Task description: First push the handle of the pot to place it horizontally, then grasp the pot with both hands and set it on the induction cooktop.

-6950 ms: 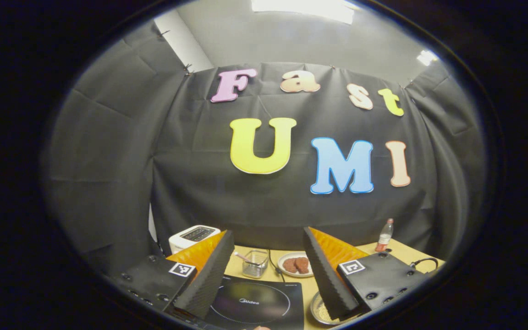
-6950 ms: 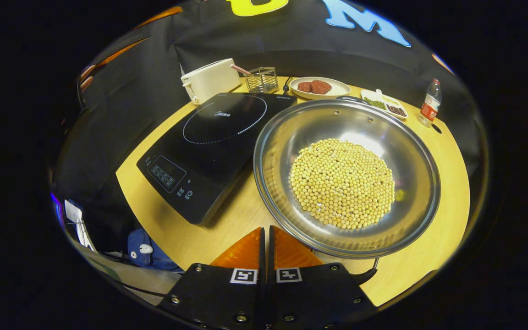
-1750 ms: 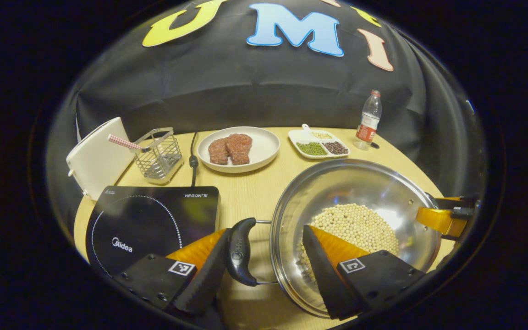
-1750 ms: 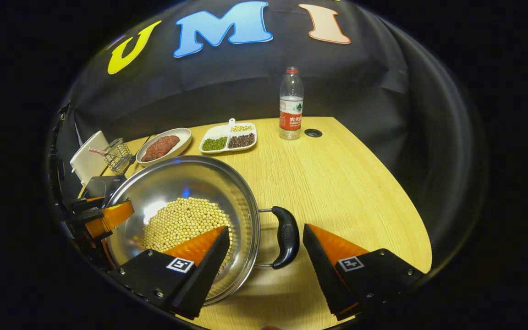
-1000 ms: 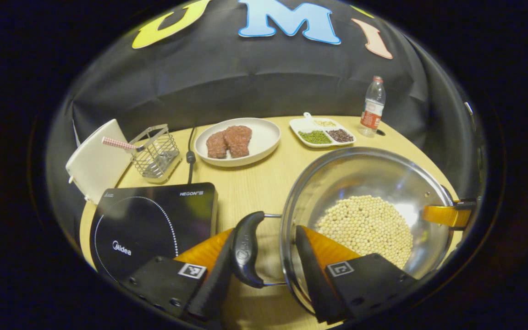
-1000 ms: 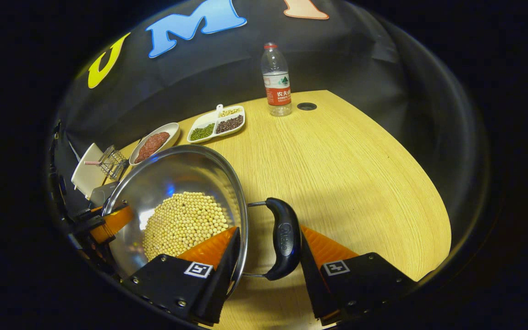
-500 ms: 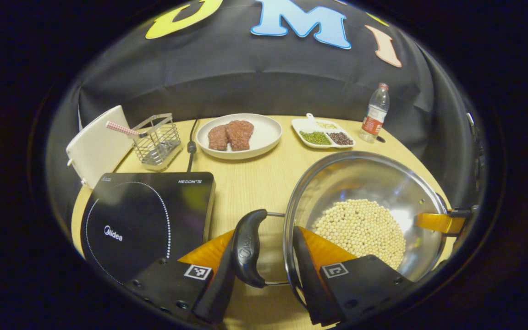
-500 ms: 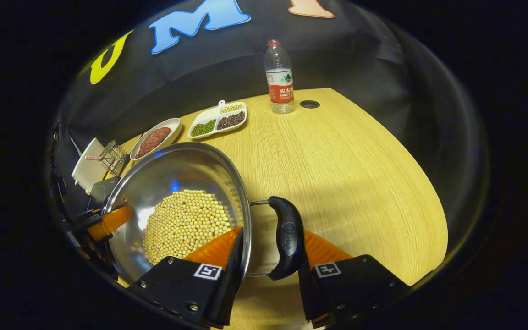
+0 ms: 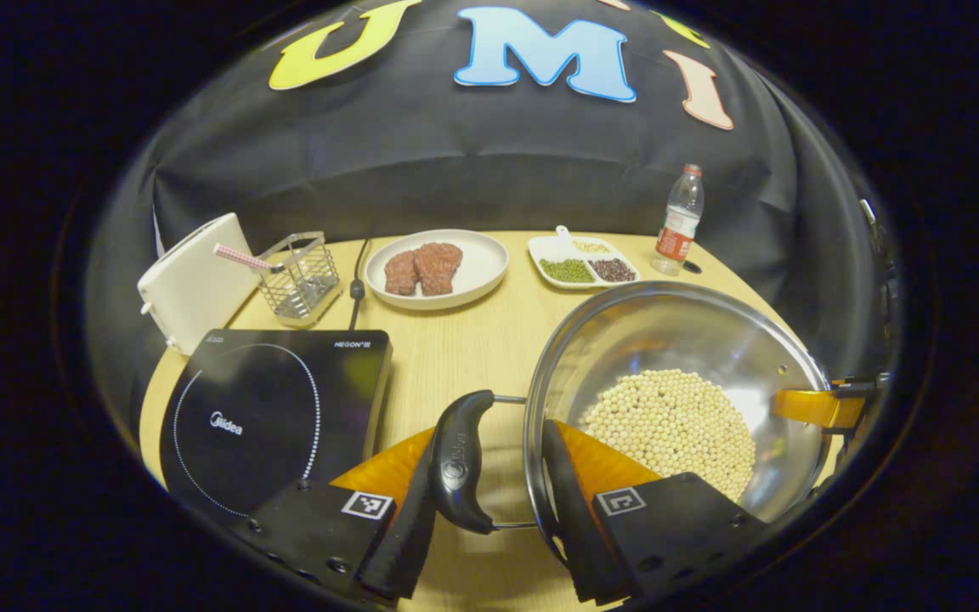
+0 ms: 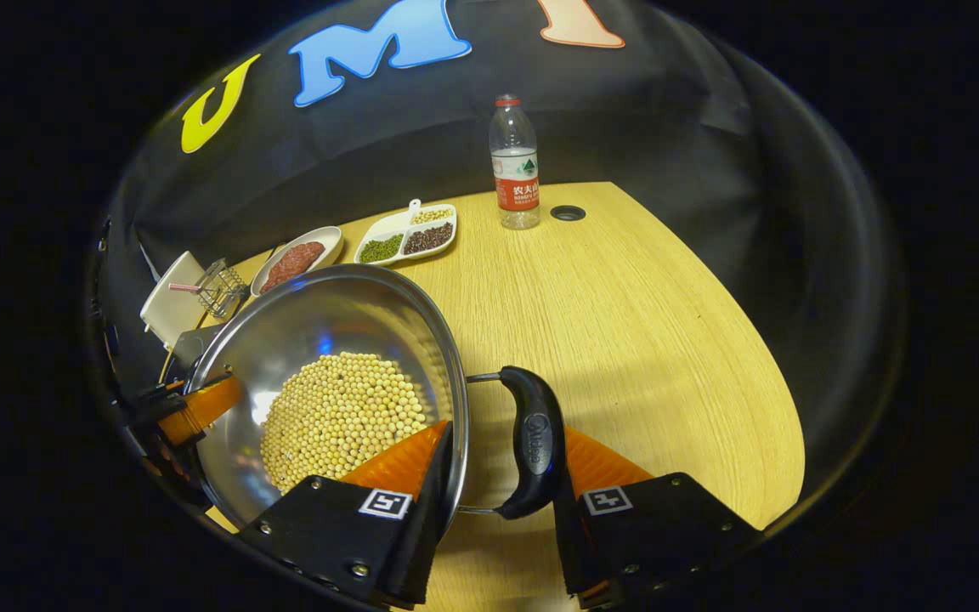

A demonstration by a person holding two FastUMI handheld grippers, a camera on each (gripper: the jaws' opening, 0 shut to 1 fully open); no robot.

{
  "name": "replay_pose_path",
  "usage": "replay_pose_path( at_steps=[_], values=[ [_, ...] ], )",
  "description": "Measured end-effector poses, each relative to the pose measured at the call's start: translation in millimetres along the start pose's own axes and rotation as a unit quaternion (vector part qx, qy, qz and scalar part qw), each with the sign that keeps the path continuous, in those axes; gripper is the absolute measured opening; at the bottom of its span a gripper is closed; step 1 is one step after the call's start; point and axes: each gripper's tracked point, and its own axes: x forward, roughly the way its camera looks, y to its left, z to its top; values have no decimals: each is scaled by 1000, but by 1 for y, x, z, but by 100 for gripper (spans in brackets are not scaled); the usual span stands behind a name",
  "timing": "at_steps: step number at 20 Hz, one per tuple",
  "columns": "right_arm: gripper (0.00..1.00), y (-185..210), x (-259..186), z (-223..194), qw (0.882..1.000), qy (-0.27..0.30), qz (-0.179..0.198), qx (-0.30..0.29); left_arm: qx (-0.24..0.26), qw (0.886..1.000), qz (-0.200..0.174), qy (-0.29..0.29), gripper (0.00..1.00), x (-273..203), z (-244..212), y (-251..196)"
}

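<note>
Gripping pot (image 9: 685,340) handles, each hand-held gripper (image 9: 489,497).

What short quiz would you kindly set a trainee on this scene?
1. True or false: the pot stands on the induction cooktop.
2. What lies in the pot? A. pale beans B. slices of meat C. water
3. Fill in: the left tongs and the right tongs each clamp one black ____ together with the pot's rim.

Key
1. False: the pot is beside the cooktop, over the table.
2. A
3. handle
</note>
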Motion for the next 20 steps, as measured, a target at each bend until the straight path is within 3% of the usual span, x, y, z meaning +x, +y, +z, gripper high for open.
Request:
replay_pose_path(
  at_steps=[10,11,12,14,15,19,20],
  values=[
    [58,24,-33,18,997,-32,49,-58,-54,996,63,-34,68,-70,-1,16],
    [59,27,-36,17,996,-33,52,-63,-56,996,66,-36,72,-77,-4,20],
    [58,30,-39,15,996,-33,53,-65,-56,995,69,-38,68,-81,-7,22],
    [58,39,-44,14,995,-34,55,-72,-59,995,72,-42,72,-89,-11,30],
    [58,45,-47,13,995,-35,55,-74,-62,994,74,-45,68,-94,-12,36],
    [59,73,-55,11,995,-40,55,-73,-57,994,75,-55,72,-109,-9,64],
    [58,81,-58,11,995,-42,54,-71,-57,994,75,-55,69,-113,-10,72]
  ],
)
